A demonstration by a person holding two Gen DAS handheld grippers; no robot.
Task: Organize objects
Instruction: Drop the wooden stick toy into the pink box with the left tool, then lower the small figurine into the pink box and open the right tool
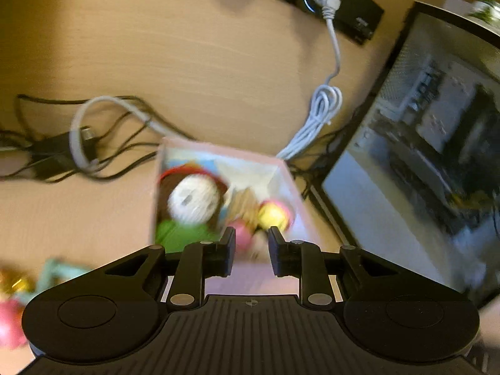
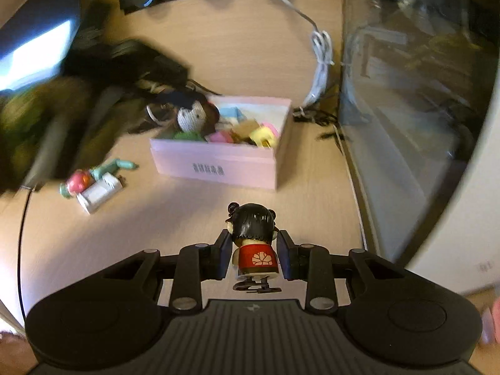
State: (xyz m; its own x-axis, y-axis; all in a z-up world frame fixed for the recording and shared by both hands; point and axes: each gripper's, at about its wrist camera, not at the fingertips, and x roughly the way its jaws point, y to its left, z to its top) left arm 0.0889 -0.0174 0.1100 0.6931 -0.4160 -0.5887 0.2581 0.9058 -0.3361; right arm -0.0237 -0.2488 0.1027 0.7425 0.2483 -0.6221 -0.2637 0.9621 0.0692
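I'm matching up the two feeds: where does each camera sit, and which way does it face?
Left wrist: on the left tool, looking steeply down into the pink cardboard box of toys; open fingers show.
Right wrist: on the right tool, looking low across the desk; fingers flank a black-haired, red-shirted figurine.
Shared: the pink box, white coiled cable.

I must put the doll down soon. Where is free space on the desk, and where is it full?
Bare desk lies between the pink box and the doll. Crowded: inside the box, and the toys on its left.

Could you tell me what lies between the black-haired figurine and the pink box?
Only bare wooden desk, per the right wrist view, separates the black-haired figurine from the pink box.
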